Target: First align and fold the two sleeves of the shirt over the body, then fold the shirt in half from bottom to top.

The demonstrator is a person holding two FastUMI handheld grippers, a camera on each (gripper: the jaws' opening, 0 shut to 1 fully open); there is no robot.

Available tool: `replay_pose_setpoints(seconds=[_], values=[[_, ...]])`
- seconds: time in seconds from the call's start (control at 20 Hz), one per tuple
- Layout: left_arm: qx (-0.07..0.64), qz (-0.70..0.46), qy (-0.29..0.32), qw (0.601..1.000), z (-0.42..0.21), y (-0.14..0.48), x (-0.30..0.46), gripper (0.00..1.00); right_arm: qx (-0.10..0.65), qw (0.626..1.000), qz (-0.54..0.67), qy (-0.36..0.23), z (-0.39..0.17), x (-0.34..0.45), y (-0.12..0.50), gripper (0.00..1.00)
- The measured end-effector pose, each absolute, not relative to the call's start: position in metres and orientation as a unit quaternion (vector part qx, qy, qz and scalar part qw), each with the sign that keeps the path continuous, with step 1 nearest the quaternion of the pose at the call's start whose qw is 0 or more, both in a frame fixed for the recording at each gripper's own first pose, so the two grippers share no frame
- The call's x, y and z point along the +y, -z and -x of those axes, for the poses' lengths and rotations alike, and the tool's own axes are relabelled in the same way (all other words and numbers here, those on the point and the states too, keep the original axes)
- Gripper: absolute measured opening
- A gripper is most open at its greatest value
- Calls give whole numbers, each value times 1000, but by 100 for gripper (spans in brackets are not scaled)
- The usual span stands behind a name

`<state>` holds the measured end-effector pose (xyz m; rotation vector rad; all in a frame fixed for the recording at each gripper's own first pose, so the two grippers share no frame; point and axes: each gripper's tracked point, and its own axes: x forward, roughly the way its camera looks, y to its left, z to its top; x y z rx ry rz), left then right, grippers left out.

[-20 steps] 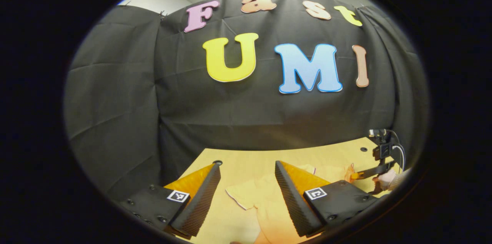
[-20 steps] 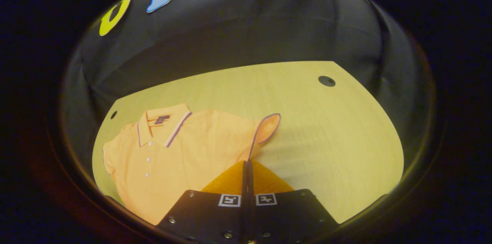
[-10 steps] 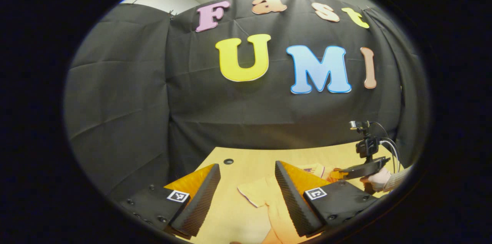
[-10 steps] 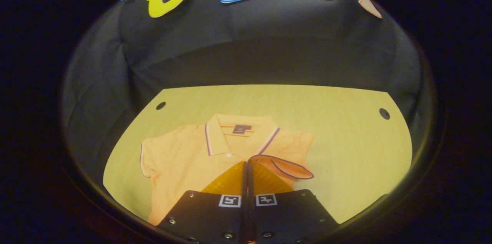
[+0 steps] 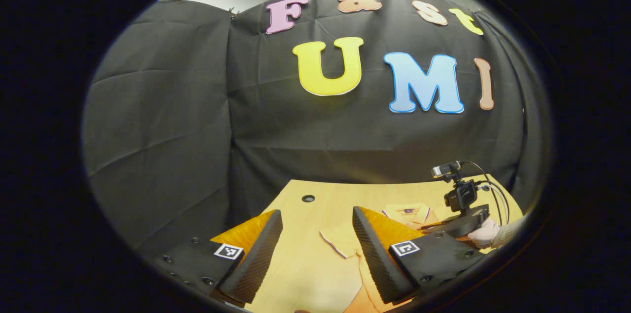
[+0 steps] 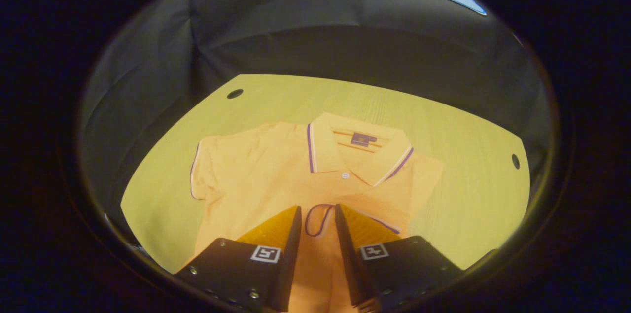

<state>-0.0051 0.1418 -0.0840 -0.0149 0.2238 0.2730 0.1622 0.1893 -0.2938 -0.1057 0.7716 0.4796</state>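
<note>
**Right sleeve laid over body, left sleeve next**

Table (image 6: pixel 443 106) pale wood, takes up most of the right gripper view. Shirt (image 6: pixel 256 180) lies flat on it, collar (image 6: pixel 360 148) at 12 o'clock toward the booth wall, hem toward 6, long axis running 12 to 6.

Right sleeve (image 6: pixel 365 209) is folded in over the chest, its dark-trimmed cuff (image 6: pixel 318 219) lying between the fingers of the right gripper (image 6: pixel 318 219). Jaws are parted, not clamping the cloth; looks like a release, sleeve resting on the body.

Left sleeve (image 6: pixel 202 175) sticks out flat at 9 o'clock from the collar, not yet folded.

Left gripper (image 5: pixel 315 234) hovers with jaws wide apart, nothing between them but table and shirt below. In the left gripper view that sleeve edge (image 5: pixel 337 244) sits just ahead of its fingers, about 1 o'clock from the gap. Right gripper, with a hand (image 5: pixel 480 231) on it, shows farther off at 3 o'clock.

Judgement: first sleeve fold about done. Left gripper is the nearer one to the unfolded sleeve; it needs to drop forward, pinch the cuff edge and carry it across toward 3 o'clock onto the body. Bottom-to-top fold not started.
</note>
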Motion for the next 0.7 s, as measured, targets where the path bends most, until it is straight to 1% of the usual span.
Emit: replay_pose_setpoints(seconds=[0.05, 0.4, 0.45, 0.5, 0.6, 0.65, 0.7], values=[[112, 9, -134, 985, 3, 87, 141, 93, 369, 899, 53, -230, -164, 188, 295, 46], [126, 24, -104, 986, -28, 118, 130, 93, 346, 915, 33, -206, -165, 160, 260, 46], [130, 26, -98, 986, -35, 126, 129, 93, 341, 918, 29, -202, -163, 155, 254, 46], [134, 26, -93, 986, -41, 134, 128, 96, 335, 921, 24, -198, -162, 150, 247, 46], [145, 27, -82, 986, -55, 155, 126, 94, 324, 927, 9, -188, -156, 142, 232, 46], [152, 26, -77, 985, -62, 167, 125, 96, 319, 930, 1, -183, -153, 137, 224, 46], [159, 26, -71, 984, -69, 179, 123, 94, 314, 933, -7, -178, -149, 133, 216, 46]])
